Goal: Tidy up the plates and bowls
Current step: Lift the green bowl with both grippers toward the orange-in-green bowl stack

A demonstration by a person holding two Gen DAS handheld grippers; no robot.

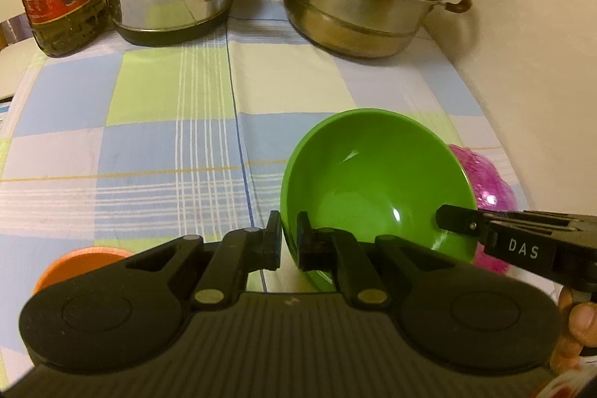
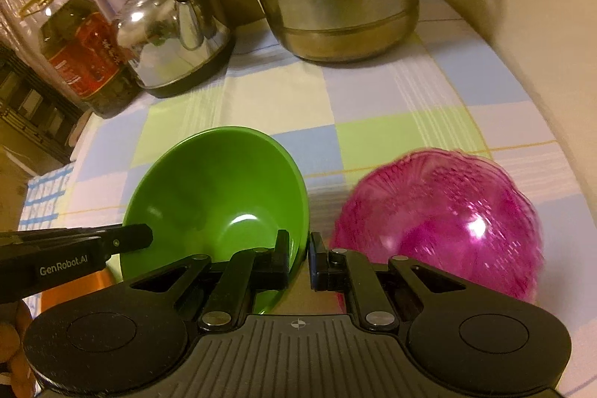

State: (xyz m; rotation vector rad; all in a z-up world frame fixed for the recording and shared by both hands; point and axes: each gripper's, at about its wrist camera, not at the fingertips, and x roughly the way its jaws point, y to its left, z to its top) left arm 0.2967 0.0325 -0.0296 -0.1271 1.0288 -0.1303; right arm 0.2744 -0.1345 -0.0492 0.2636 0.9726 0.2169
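Green bowl (image 1: 377, 181), magenta bowl (image 2: 440, 222), blue-green checked cloth (image 1: 168, 122).

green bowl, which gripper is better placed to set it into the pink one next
Probably the right gripper. It pinches the green bowl on the rim nearest the pink bowl, which lies just to its right. The left gripper clamps the far rim, away from the pink bowl.

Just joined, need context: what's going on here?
A person is working two handheld grippers on one green bowl. The left gripper and the right gripper each pinch opposite sides of its rim, holding it tilted above the checked tablecloth. A pink bowl sits just beside it, with an orange dish nearer the left.
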